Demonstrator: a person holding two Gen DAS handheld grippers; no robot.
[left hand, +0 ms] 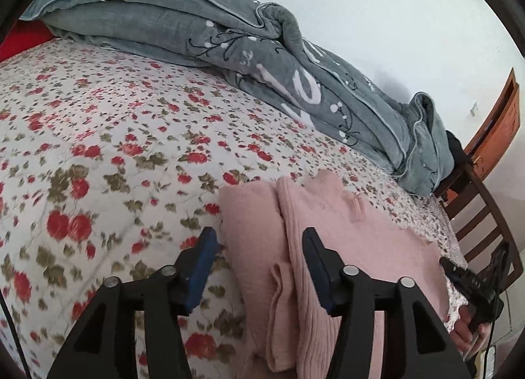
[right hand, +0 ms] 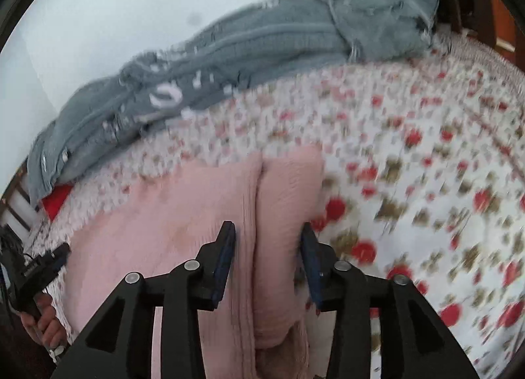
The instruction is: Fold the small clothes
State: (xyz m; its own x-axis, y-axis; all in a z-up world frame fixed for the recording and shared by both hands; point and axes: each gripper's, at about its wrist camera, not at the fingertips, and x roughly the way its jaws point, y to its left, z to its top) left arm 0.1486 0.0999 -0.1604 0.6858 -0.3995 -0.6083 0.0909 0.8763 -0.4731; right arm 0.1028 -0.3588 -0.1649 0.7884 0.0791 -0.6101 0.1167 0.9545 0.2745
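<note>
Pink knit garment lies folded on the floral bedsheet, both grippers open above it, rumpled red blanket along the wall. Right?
Wrong on one point: the rumpled blanket along the wall is grey, per the left wrist view. The pink knit garment on the floral bedsheet and the open left gripper and right gripper stand.

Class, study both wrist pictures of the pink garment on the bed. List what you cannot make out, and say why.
- Pink garment: near end cut off by the bottom edge and gripper bodies, both views; its type is unclear.
- Floral bedsheet: motion-blurred in the right wrist view.
- Red item under the grey blanket: mostly hidden, left wrist view.
</note>
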